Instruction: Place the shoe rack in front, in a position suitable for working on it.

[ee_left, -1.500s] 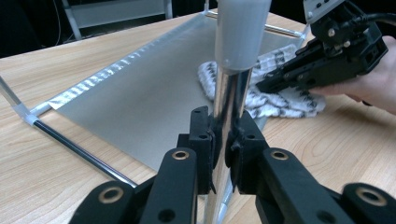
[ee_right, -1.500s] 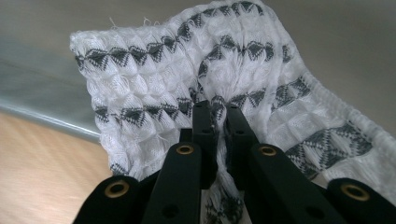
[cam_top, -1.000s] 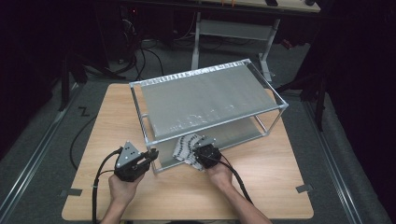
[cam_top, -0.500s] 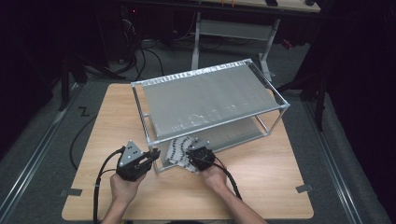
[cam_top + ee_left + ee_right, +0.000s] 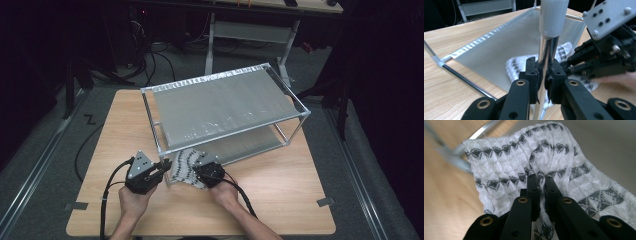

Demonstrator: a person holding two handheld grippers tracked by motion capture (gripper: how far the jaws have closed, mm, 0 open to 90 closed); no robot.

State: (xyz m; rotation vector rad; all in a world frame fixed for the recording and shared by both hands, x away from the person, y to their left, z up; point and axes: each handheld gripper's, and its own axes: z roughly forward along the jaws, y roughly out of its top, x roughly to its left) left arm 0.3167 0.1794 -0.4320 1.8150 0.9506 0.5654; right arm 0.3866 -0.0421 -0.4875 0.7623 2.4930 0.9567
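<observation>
A two-tier metal rack (image 5: 225, 102) with grey mesh shelves stands on the wooden table. A white cloth with dark diamond patterns (image 5: 184, 167) lies at the rack's front left corner, partly on the lower shelf. My left gripper (image 5: 164, 165) is shut on the rack's front left upright post (image 5: 547, 53), under its white cap. My right gripper (image 5: 200, 171) is shut on a pinched fold of the cloth (image 5: 541, 157). In the left gripper view the right gripper (image 5: 576, 63) sits just right of the post, over the cloth (image 5: 517, 66).
The wooden table (image 5: 280, 190) has bare room in front and to the right of the rack. Tape marks (image 5: 326, 202) sit near its front corners. Cables (image 5: 107, 200) trail from both grippers toward the person. A dark floor and desk legs lie beyond.
Both grippers moved left and closer to the rack's front left corner. The cloth was pulled along toward that corner by the right gripper. The left gripper closed in on the post.
</observation>
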